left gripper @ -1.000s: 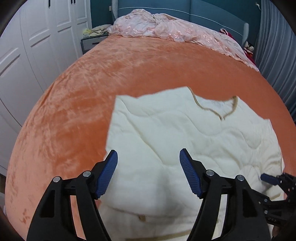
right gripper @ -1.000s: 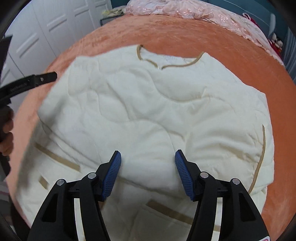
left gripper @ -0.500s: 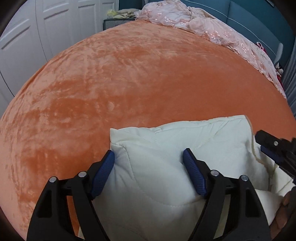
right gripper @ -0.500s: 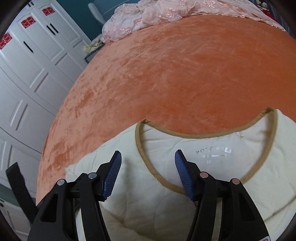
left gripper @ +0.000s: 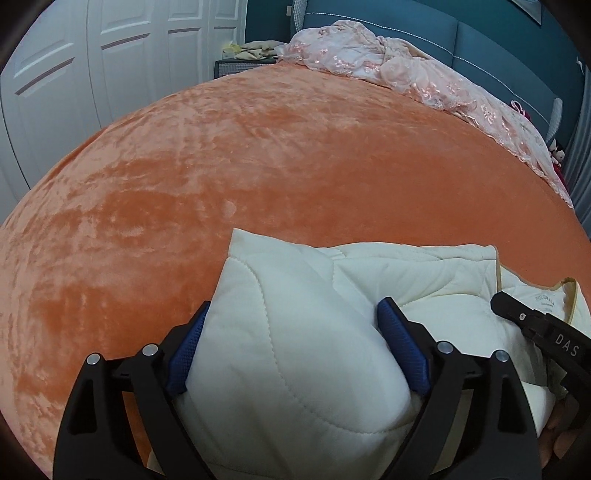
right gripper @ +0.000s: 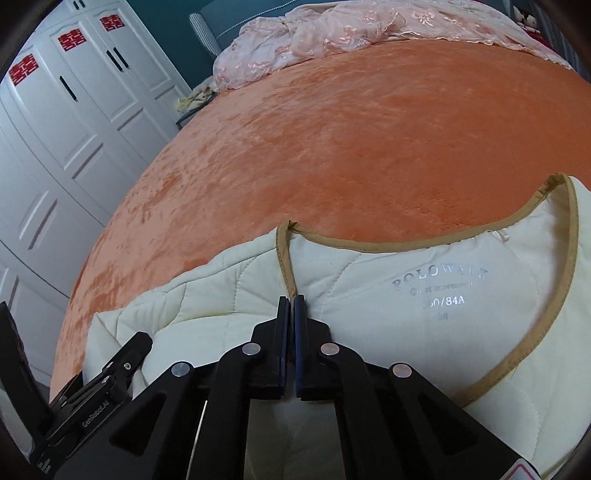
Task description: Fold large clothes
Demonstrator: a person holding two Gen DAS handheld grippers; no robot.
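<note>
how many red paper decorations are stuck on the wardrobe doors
3, all in the right wrist view, on the tops of the white wardrobe doors: one at far left, one in the middle, one to its right. More may lie outside the frame.

Both wrist views low over jacket
</note>
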